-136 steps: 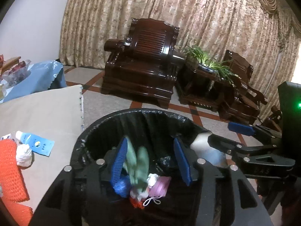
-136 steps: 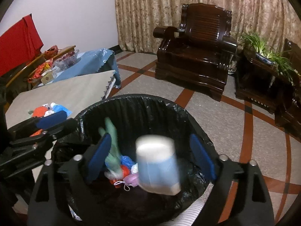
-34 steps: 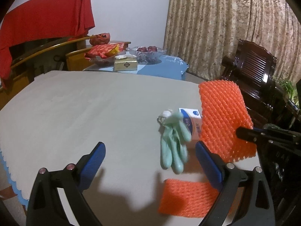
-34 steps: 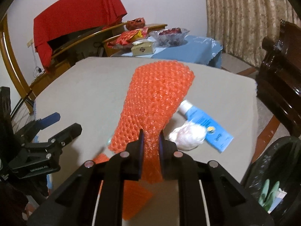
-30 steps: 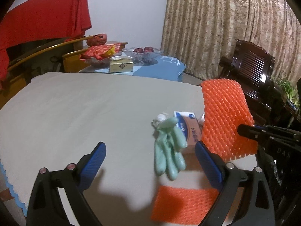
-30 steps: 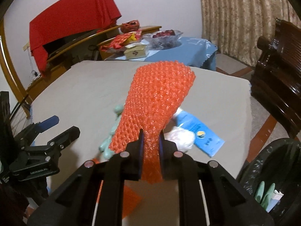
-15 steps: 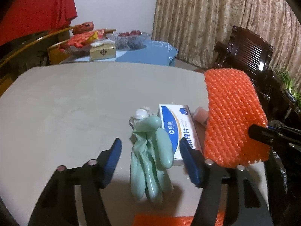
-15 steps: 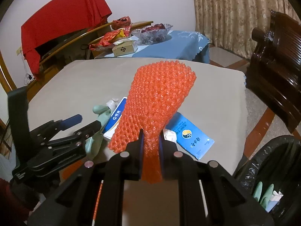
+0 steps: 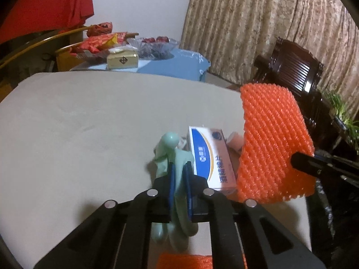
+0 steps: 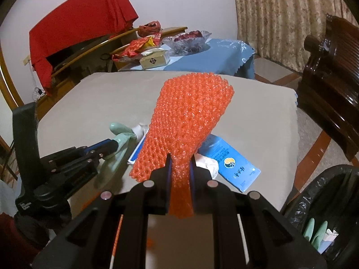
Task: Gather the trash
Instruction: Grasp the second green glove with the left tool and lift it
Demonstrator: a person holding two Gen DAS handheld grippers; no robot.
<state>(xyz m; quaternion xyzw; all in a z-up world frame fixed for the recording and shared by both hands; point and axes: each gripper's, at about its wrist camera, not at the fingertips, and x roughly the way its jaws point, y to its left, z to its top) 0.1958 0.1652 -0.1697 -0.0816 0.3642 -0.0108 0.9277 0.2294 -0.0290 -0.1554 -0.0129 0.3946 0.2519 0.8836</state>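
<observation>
On the beige table (image 9: 89, 123) my left gripper (image 9: 179, 168) is shut on a pale green rubber glove (image 9: 170, 148), whose fingers hang below the jaws. A blue and white box (image 9: 208, 157) lies just right of it. My right gripper (image 10: 179, 159) is shut on an orange foam net (image 10: 193, 112), held up over the table. Under the net lie a blue pouch (image 10: 228, 161) and a crumpled white tissue (image 10: 208, 163). In the right wrist view the left gripper (image 10: 112, 145) pinches the glove (image 10: 121, 139) at the left. A second orange net piece (image 9: 186, 261) lies by the near edge.
A bin lined with a black bag (image 10: 325, 192) stands off the table's right corner, with a green glove and other trash inside. Behind the table is a blue-covered side table (image 9: 179, 67) with a fruit bowl and a gold box. A dark wooden armchair (image 9: 291, 71) stands by the curtain.
My left gripper moved forward over the green glove and its jaws went from wide open to shut on it. The right gripper kept hold of the orange net and barely moved.
</observation>
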